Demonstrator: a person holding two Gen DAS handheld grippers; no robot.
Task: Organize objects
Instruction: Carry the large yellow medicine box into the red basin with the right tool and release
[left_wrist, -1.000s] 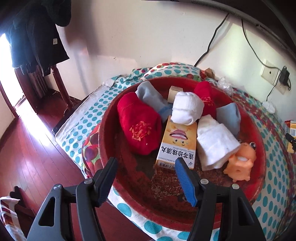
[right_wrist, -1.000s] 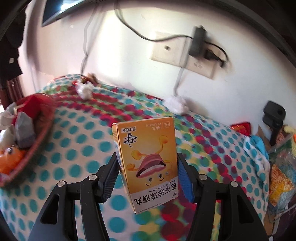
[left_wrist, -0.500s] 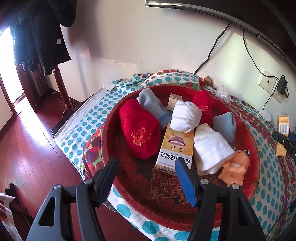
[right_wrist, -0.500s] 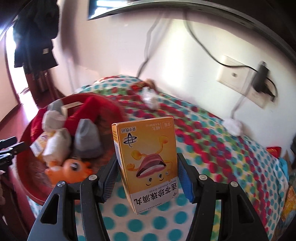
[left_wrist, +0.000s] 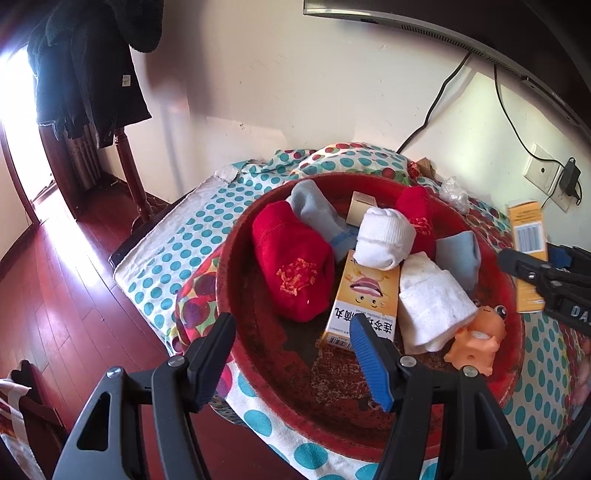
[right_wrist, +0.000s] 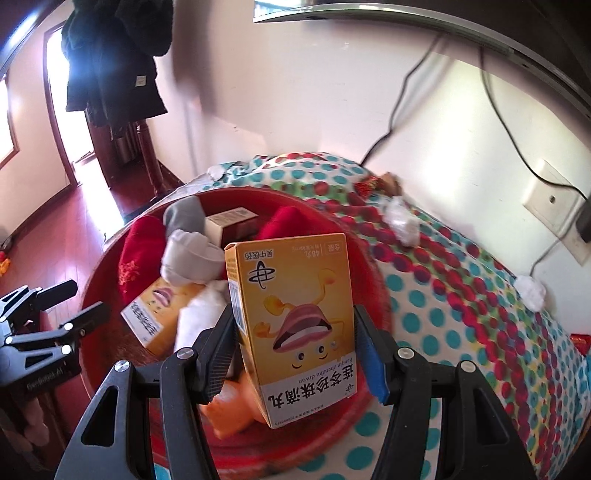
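A: What is the right tool doing?

B: Its two pads are pressed on the sides of a yellow box with a cartoon mouth on the front. The jaws stand about as wide as the box's short side, no wider.

A: Which way does the box sit?

B: Upright in the middle of the right wrist view, long axis running up and down the frame, printed front facing the camera. The print reads upside down. It hangs in front of the red basin, over its right half; the basin's contents show to the left of it. In the left wrist view the same box appears at the right edge, barcode side showing, standing tall.

A: And the left tool?

B: Wide open, nothing between the pads. It hovers at the lower middle of its frame, over the near rim of the basin.

A: What lies in the basin?

B: A second yellow box lies flat at the centre, long axis running from the near rim toward the far one. Left of it is a red sock, above it a white sock roll, to its right a folded white sock and an orange toy. The basin rests on a dotted cloth.
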